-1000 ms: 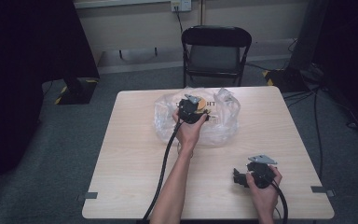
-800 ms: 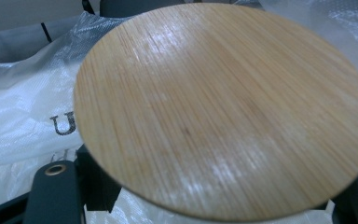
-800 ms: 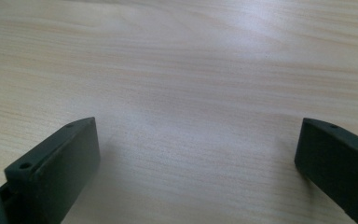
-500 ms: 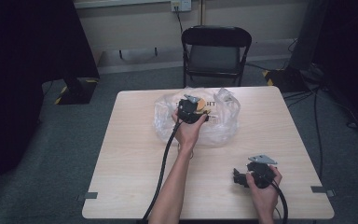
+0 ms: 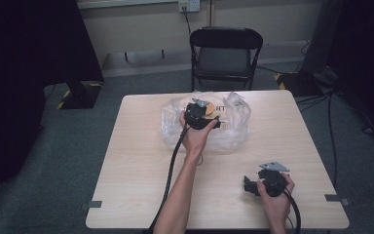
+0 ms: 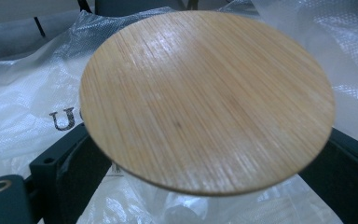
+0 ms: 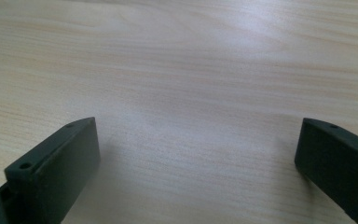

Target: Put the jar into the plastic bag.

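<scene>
The bench (image 5: 141, 161) is a pale wood-grain top with rounded corners, bare along its near edge, with small strips of tape at the two near corners. On the near right part of it the right tongs (image 5: 251, 184) rest low over the bare surface in the person's hand; in the right gripper view their two black jaws stand spread wide apart with nothing but wood grain between them.

Farther in, toward the back middle of the bench, lies a crumpled clear plastic bag (image 5: 233, 129) with dark printed letters on it. The left tongs (image 5: 213, 117) are held over this bag. In the left gripper view they pinch a round wooden disc (image 6: 207, 98), one jaw at each side of its edge. The disc is thin and flat, light honey-coloured, with fine straight grain running across it and a soft sheen; it hangs above the bag, tilted toward the camera.

Beyond the bench stands a black folding chair (image 5: 225, 53) on grey carpet, and behind it a pale wall with a socket (image 5: 185, 5).
</scene>
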